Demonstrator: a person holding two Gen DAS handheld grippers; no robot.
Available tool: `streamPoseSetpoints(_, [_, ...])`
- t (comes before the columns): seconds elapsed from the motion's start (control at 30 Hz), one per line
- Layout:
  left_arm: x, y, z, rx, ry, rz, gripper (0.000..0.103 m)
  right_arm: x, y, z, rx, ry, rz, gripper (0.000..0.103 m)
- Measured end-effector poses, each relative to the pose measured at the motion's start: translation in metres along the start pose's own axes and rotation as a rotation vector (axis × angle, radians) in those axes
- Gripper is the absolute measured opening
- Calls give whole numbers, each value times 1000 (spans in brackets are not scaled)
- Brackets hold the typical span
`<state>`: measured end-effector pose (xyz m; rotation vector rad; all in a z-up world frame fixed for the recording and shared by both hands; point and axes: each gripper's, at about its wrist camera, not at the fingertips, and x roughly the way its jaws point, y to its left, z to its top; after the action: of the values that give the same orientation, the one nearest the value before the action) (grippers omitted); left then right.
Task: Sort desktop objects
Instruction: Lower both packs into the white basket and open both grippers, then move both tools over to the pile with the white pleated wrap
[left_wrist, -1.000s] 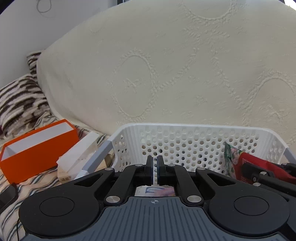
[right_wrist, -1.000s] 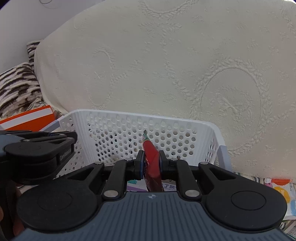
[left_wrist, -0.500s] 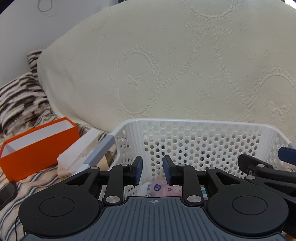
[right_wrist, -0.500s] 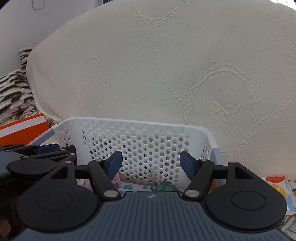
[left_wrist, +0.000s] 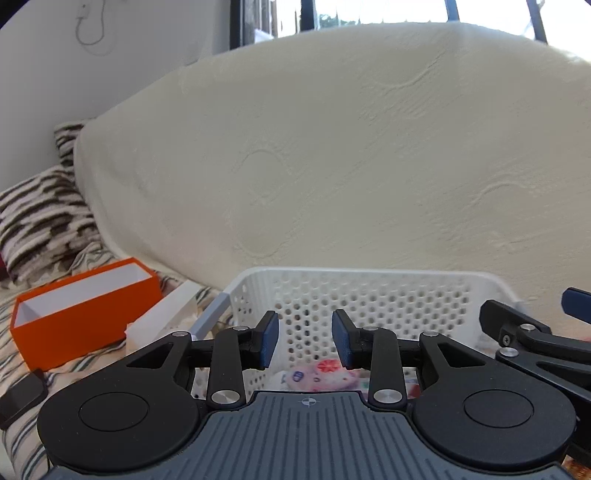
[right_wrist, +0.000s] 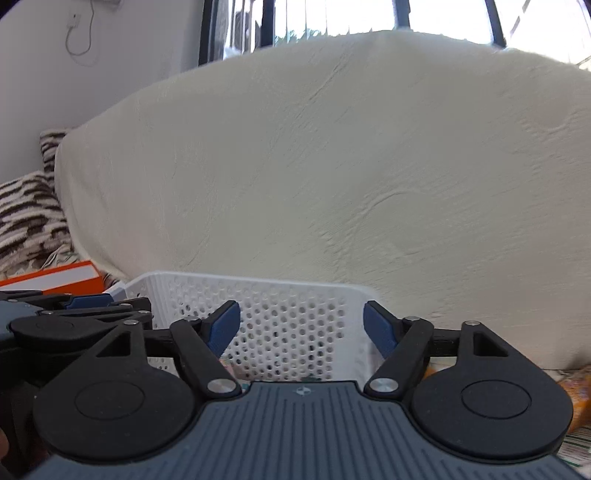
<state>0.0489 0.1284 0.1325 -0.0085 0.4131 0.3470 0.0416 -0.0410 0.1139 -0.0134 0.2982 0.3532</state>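
Two tools over the basket

The left tool (left_wrist: 304, 341) and right tool (right_wrist: 301, 326) are both opening, nothing between the pads. The white basket (left_wrist: 369, 295) sits just below, packets (left_wrist: 321, 374) inside.

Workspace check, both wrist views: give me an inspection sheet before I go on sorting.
Surface: striped bedding, soft and uneven.
Job's things: white perforated basket ahead of both tools; a pink printed packet lies inside, other contents mostly hidden.
Clutter: open orange box left of the basket, a white box between them, a dark flat object at the left edge; colourful packets at the right, blurred.
Grippers: left tool and right tool both opening, nothing between the pads.
Cables: one white cable hanging on the wall.
Surroundings: large cream quilted cushion, striped pillow, window behind.
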Motion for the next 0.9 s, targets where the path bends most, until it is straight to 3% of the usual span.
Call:
streamPoseSetpoints(0.17, [-33, -24, -7, 14, -17, -51, 50, -43, -23, -13, -13, -38, -65, 78])
streamPoseSetpoints(0.5, [-86, -96, -48, 78, 13, -215, 53, -127, -97, -61, 29, -12, -252, 78])
streamPoseSetpoints(0.9, [-94, -182, -105, 179, 114, -375, 60, -186, -176, -114, 136, 35, -435, 78])
